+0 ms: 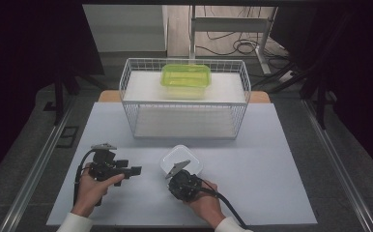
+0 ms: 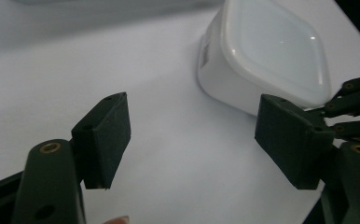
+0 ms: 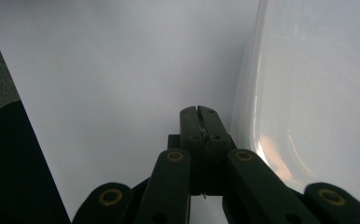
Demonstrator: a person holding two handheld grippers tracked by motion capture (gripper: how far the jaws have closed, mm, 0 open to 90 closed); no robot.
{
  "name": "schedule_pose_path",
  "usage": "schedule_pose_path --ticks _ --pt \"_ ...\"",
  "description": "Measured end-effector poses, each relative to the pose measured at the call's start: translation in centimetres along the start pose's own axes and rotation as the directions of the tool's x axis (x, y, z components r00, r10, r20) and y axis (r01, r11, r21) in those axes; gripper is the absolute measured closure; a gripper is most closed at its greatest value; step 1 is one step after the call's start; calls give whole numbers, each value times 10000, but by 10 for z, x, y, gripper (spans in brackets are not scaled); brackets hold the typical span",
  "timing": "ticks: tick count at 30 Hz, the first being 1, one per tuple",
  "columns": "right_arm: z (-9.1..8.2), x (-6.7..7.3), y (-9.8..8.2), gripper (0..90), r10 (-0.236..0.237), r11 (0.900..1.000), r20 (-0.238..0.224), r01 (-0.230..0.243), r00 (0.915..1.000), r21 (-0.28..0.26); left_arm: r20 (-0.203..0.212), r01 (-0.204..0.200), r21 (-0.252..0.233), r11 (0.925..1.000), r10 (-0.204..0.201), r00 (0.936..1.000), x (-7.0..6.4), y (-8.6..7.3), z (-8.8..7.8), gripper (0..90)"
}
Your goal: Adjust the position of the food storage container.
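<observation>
Here, white lidded container [image 1: 181, 162]: on the surface [image 1: 252, 159], near front edge, before the wire basket [image 1: 184, 99].
Right gripper [image 3: 200, 114]: jaws closed, empty, beside the container's wall.
Left gripper [image 2: 194, 135]: jaws wide, empty, aimed at it.
Advice: probably steady it, then grip across the walls.

Two lidded containers: one white container [image 1: 181, 160] on the table at about 6 o'clock, and one green container [image 1: 185, 77] at 12 o'clock. One wire basket [image 1: 184, 117] holds the green one. Two grippers: the left gripper [image 1: 137, 170] at 7 o'clock and the right gripper [image 1: 177, 175] at 6 o'clock.
</observation>
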State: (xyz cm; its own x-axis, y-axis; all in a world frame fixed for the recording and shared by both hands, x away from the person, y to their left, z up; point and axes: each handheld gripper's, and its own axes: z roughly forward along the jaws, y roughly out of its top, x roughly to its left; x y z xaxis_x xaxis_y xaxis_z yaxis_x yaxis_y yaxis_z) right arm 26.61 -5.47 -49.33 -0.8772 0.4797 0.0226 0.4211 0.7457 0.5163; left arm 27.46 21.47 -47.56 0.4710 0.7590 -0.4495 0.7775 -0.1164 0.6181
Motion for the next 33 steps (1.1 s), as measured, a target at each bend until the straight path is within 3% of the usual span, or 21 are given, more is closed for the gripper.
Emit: schedule_pose_path --ticks 12,33 --pt "-12 -17 -16 893 502 9987 490 -501 9975 -27 -72 -84 164 9998 86 9999 0 0 3 257" --pt "-33 -55 -38 892 1445 9895 1075 -1427 9837 -240 -48 -103 255 9996 104 9999 1 0 5 254"
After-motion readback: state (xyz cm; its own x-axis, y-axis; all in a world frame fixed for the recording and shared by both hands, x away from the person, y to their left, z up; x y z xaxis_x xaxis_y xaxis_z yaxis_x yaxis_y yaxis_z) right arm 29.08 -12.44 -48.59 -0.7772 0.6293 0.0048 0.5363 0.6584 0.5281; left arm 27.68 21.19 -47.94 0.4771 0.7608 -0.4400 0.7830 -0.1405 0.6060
